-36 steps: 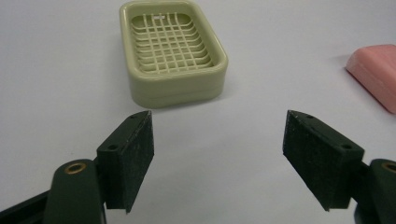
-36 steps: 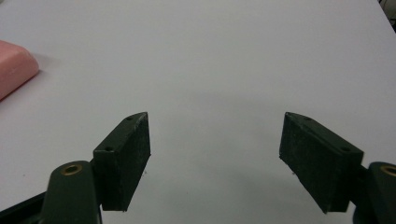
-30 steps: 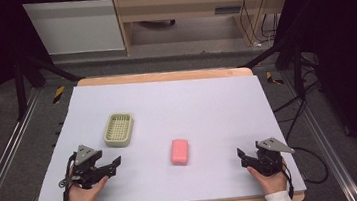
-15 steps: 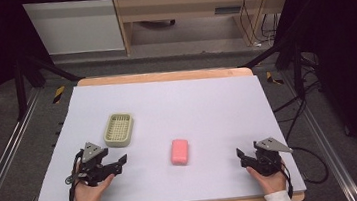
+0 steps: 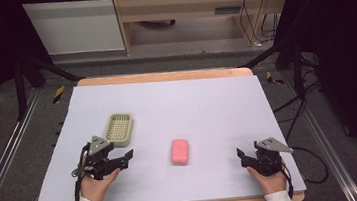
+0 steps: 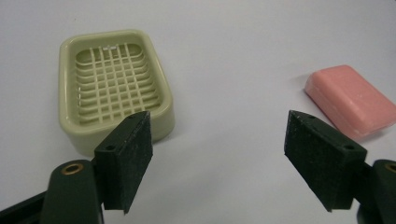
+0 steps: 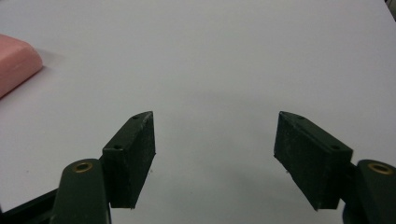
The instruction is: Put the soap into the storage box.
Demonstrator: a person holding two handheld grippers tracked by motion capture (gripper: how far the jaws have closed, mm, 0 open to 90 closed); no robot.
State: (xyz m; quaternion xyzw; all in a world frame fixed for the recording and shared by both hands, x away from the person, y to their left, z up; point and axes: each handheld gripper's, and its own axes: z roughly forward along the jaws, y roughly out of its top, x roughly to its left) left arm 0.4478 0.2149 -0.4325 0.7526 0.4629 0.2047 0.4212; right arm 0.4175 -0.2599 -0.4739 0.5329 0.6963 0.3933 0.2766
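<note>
We are holding our left claw (image 6: 217,154) spread wide, its jaws just widening with nothing between, near the soap dish (image 5: 119,128). The pink soap (image 5: 180,151) is lying mid-bench; the right claw (image 7: 215,154) is gaping empty. A hasty, off-centre pinch risks skidding the slick bar away.

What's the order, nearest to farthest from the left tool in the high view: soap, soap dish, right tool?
1. Soap dish, just beyond the left tool.
2. Soap, at centre, to its right.
3. Right tool, at the far right near the table edge.
</note>
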